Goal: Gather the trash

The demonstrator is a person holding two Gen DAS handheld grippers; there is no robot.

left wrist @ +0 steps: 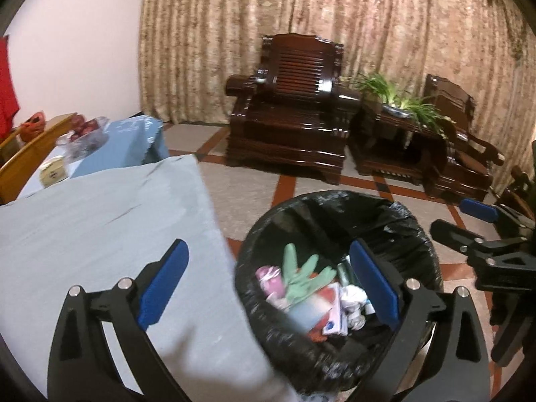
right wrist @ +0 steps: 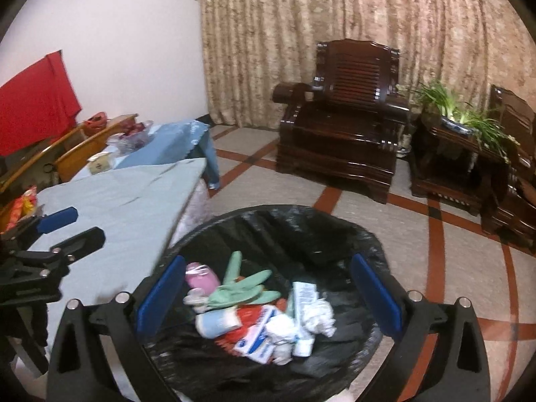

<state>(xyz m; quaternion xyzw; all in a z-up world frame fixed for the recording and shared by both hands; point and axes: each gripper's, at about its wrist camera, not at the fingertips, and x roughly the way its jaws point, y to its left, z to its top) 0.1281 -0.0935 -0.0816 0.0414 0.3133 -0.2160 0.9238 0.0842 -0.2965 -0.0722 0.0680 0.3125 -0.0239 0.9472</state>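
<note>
A trash bin lined with a black bag (left wrist: 385, 221) (right wrist: 301, 224) stands on the floor beside the table. Inside lie a green rubber glove (left wrist: 301, 278) (right wrist: 241, 288), a pink item (right wrist: 201, 276), a white tube (right wrist: 303, 305), crumpled tissue (right wrist: 321, 315) and a red-and-white packet (right wrist: 254, 338). My left gripper (left wrist: 268, 288) is open and empty, straddling the table edge and the bin's left rim. My right gripper (right wrist: 268, 298) is open and empty, directly over the bin. Each gripper shows in the other's view, the right (left wrist: 469, 224) and the left (right wrist: 67, 227).
A table with a grey-blue cloth (left wrist: 100, 221) (right wrist: 117, 201) is left of the bin. Behind it a second table carries a fruit bowl (left wrist: 83, 130) and a small box (left wrist: 53, 169). Wooden chairs (right wrist: 83, 147), dark armchairs (left wrist: 288, 114), a plant stand (left wrist: 402, 107) and curtains are beyond.
</note>
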